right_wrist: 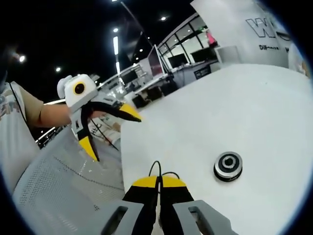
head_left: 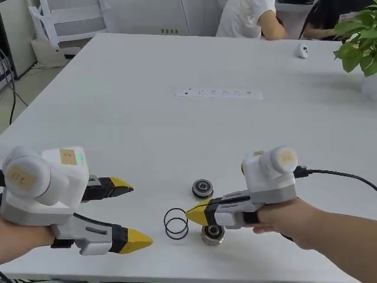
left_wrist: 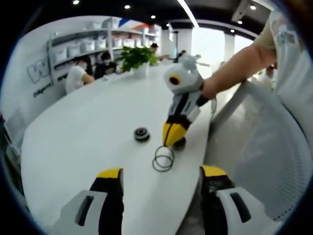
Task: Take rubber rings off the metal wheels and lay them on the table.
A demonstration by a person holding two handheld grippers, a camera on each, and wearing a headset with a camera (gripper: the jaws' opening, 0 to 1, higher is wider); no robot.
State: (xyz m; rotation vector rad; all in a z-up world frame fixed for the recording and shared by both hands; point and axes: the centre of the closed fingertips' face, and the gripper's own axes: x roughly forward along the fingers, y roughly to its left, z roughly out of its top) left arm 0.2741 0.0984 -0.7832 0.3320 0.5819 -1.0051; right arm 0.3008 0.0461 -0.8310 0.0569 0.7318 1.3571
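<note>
While the left fingers [head_left: 135,237] are held released, the right fingers [head_left: 199,213] are clenched on a ring [head_left: 175,217] at a wheel's [head_left: 212,234] ten o'clock.

Rubber rings [head_left: 176,224] lie on table [head_left: 177,118] beside wheels [head_left: 202,188].

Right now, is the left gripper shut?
No, the left gripper has its jaws wide apart in its own view.

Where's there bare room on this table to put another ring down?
The wide bare table between the power strip and the metal wheels is free. It is crowded near the front edge, around the rubber rings, the wheels and the right claw.
</note>
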